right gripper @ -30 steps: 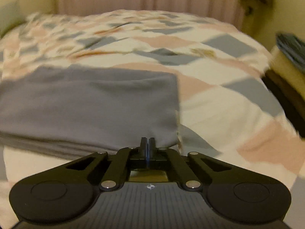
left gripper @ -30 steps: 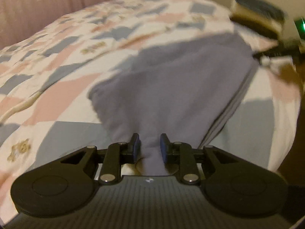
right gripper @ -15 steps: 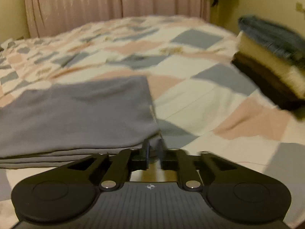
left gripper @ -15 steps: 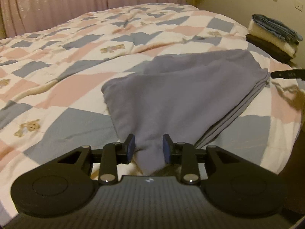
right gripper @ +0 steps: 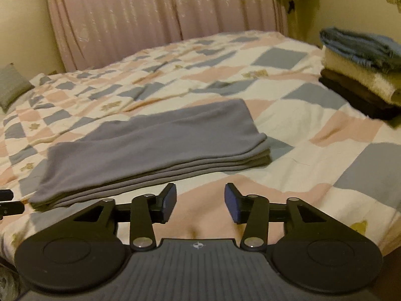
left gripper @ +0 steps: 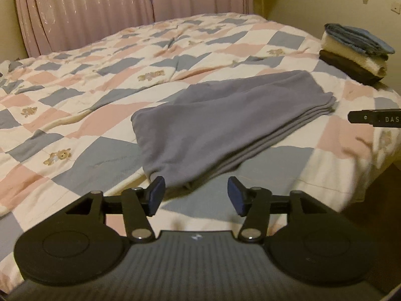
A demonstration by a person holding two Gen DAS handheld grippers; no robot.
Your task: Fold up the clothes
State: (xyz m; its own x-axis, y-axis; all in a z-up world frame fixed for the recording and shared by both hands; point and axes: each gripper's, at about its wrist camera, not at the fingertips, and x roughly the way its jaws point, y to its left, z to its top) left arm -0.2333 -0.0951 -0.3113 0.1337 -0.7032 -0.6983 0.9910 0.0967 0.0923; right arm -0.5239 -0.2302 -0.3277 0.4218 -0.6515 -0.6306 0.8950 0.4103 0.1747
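Note:
A grey garment [left gripper: 225, 125] lies folded in several layers on the patchwork quilt [left gripper: 75, 95], near the bed's front edge. My left gripper [left gripper: 195, 198] hangs just behind its near corner, jaws opening, nothing between them. In the right wrist view the same grey garment [right gripper: 155, 145] lies ahead and to the left. My right gripper [right gripper: 200, 204] is back from its folded edge over bare quilt [right gripper: 313, 175], jaws opening and empty. A black fingertip of the right gripper [left gripper: 373, 118] shows at the left view's right edge.
A stack of folded clothes [left gripper: 356, 50], blue on cream on dark brown, sits at the bed's right side [right gripper: 361, 72]. Pink curtains [right gripper: 163, 20] hang behind the bed. A grey cushion [right gripper: 11, 87] lies at the far left. The bed drops off at the near right [left gripper: 363, 188].
Both grippers let go of the grey garment, opened, and drew back and up from it. The garment now lies flat on the quilt.

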